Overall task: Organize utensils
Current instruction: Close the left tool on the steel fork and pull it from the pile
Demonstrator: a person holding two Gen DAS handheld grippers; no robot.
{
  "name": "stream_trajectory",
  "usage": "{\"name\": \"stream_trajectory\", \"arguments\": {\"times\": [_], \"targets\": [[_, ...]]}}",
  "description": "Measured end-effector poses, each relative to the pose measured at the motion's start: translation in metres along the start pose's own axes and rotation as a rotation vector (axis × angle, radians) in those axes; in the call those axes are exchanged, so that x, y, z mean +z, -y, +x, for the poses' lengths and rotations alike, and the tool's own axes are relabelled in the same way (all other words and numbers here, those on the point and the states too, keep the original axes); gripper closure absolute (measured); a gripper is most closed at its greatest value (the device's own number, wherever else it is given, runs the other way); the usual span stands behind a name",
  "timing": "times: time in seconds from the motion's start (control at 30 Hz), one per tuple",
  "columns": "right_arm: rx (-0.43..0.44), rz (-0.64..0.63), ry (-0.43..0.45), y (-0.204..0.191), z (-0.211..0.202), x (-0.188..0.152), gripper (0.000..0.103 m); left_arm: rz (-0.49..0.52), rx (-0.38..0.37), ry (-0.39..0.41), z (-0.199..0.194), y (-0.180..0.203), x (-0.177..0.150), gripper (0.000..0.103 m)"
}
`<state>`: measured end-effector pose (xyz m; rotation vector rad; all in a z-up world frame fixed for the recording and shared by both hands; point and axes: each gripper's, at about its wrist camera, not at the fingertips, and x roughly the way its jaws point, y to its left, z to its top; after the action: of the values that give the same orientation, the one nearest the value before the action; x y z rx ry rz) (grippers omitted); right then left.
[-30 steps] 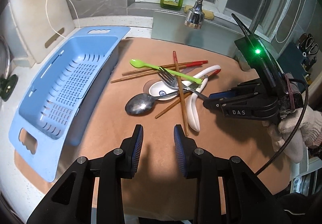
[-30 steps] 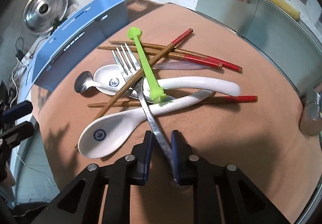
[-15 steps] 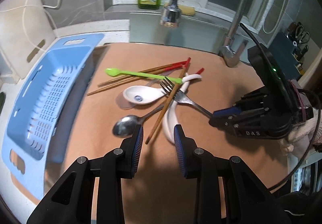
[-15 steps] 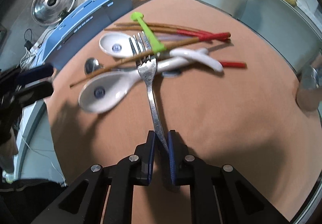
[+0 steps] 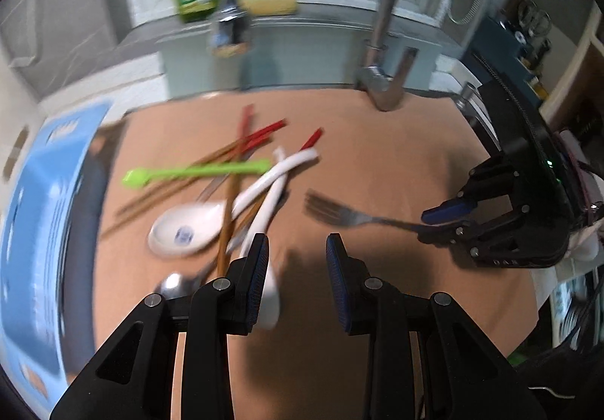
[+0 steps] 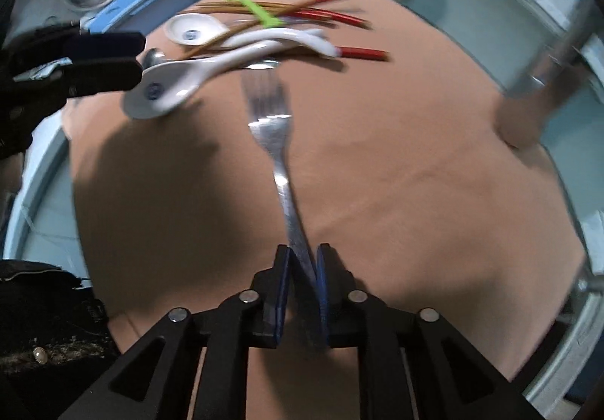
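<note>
Two sets of jaws work over a brown surface [image 5: 377,140]. The right gripper [image 6: 303,261] has its jaws nearly together on the handle of a metal fork [image 6: 270,110]; the handle runs between the blue pads, and these jaws have just been opening a little, with the fork still between them. The fork stretches straight ahead of those jaws, tines away from them, apart from the pile. Beyond the tines lies the heap: two white ceramic spoons [image 6: 166,84], a green plastic spoon [image 6: 253,8], red-tipped wooden chopsticks [image 6: 332,16] and a metal spoon [image 6: 151,57].

The left gripper [image 5: 297,250] has its jaws partly open with nothing between them. One white spoon's handle end lies just beside its left jaw. A blue plastic basket [image 5: 41,201] sits far to the left of these jaws. The view is blurred.
</note>
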<state>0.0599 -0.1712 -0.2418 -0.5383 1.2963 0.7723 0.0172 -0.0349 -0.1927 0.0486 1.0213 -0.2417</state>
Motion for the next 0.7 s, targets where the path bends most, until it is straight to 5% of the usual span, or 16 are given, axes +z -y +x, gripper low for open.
{"name": "stream_trajectory", "arguments": {"times": [0.13,0.37,0.53,0.7], "targets": [[0.043,0.105,0.060,0.007,-0.016,-0.016,0.080,0.105,-0.030,-0.033,0.023,0.011,0.032,0.073],[0.298,0.364,0.125,0.009,-0.016,-0.048,0.080,0.302,-0.037,-0.170,0.075,0.032,0.064,0.073],[0.312,0.494,0.119,0.008,0.000,-0.056,0.080,0.310,-0.099,-0.287,0.104,0.033,0.073,0.073],[0.321,0.652,0.158,0.035,-0.005,-0.070,0.081,0.366,-0.084,-0.354,0.118,0.036,0.070,0.073]]}}
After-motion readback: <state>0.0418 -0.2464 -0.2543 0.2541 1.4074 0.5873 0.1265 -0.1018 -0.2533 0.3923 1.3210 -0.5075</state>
